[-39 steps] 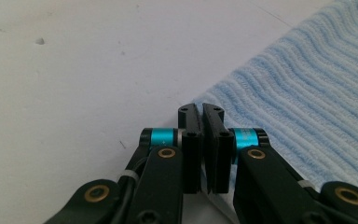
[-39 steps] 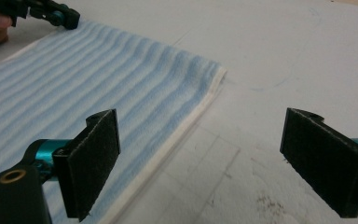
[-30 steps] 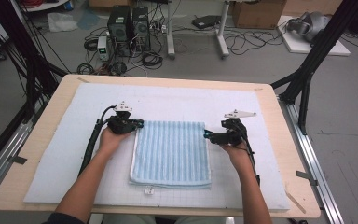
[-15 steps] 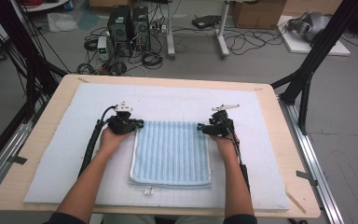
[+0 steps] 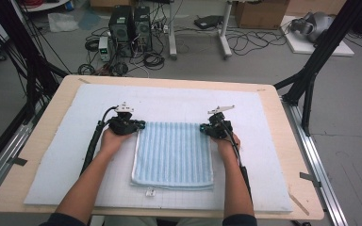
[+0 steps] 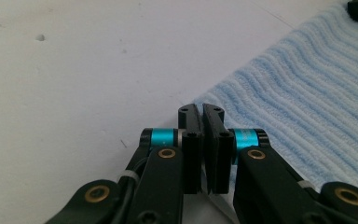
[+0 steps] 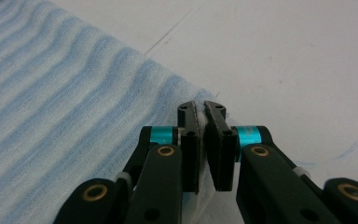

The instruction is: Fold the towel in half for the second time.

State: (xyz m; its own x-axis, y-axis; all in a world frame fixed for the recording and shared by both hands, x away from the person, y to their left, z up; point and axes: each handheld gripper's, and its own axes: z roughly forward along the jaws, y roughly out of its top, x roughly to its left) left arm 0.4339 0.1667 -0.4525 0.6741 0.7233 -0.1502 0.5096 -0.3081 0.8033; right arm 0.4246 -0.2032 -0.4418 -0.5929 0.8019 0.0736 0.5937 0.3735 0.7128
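From above, the light-blue towel (image 5: 173, 154) lies flat mid-mat, with the left gripper (image 5: 140, 125) and right gripper (image 5: 202, 127) each at a far corner. The left gripper view has its jaws pressed together on the corner; the right gripper view has cloth pinched between them. I'd say a fold is starting: next, lift both corners evenly and carry them toward the near edge.

Bright, even overhead light with soft, faint shadows; the high view is slightly soft, both gripper views blur nearest the lens.
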